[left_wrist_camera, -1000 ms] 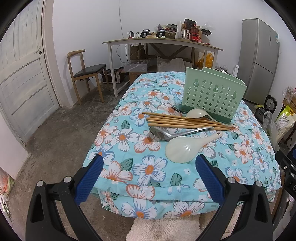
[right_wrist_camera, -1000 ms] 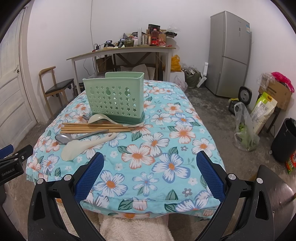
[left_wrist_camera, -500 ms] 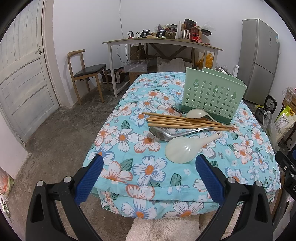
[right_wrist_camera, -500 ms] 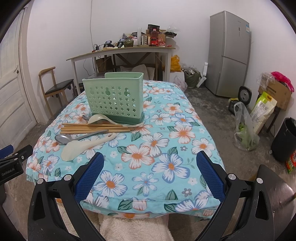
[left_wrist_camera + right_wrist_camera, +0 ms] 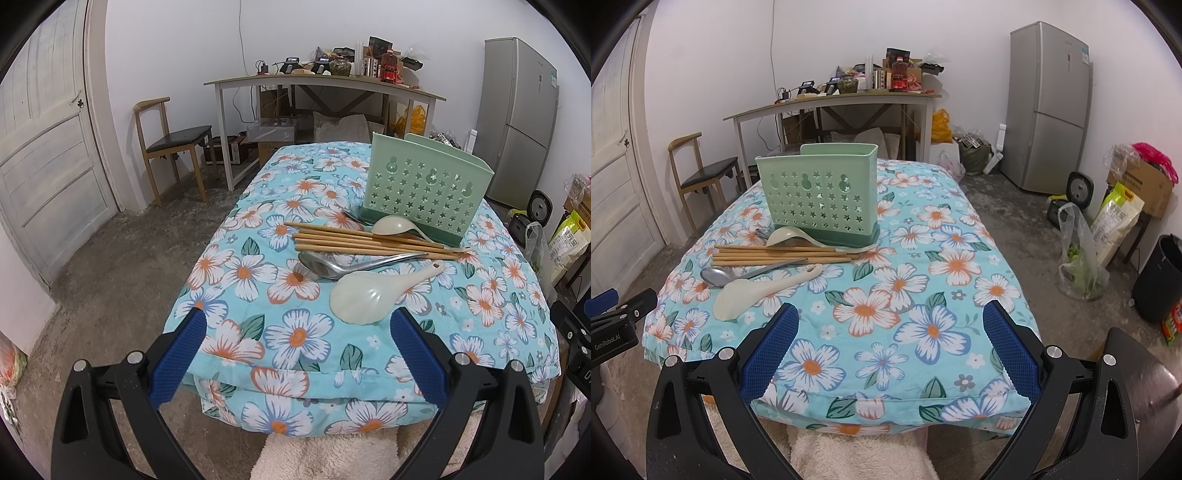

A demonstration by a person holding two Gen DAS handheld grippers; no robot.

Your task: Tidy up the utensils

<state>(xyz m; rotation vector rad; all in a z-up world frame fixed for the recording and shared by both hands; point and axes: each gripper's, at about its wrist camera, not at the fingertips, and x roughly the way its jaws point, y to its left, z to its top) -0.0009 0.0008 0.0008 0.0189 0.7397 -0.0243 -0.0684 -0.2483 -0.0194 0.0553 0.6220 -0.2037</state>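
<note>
Nothing is picked yet: left gripper (image 5: 297, 334) and right gripper (image 5: 890, 328) hang spread and empty. Rice paddle (image 5: 365, 295), metal spoon (image 5: 332, 266) and chopsticks (image 5: 369, 242) lie at twelve o'clock before the green holder (image 5: 424, 188); next calls for closing on the paddle's handle.

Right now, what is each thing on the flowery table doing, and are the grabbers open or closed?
Left hand-held gripper: open, holding nothing.
Right hand-held gripper: open, holding nothing.
Green utensil holder: upright, nothing sticking out the top.
Chopsticks: lying flat in a bunch.
Metal spoon: lying beside the chopsticks.
Rice paddle: lying flat, nearest the grippers.
Pale ladle: lying against the holder's base.
</note>
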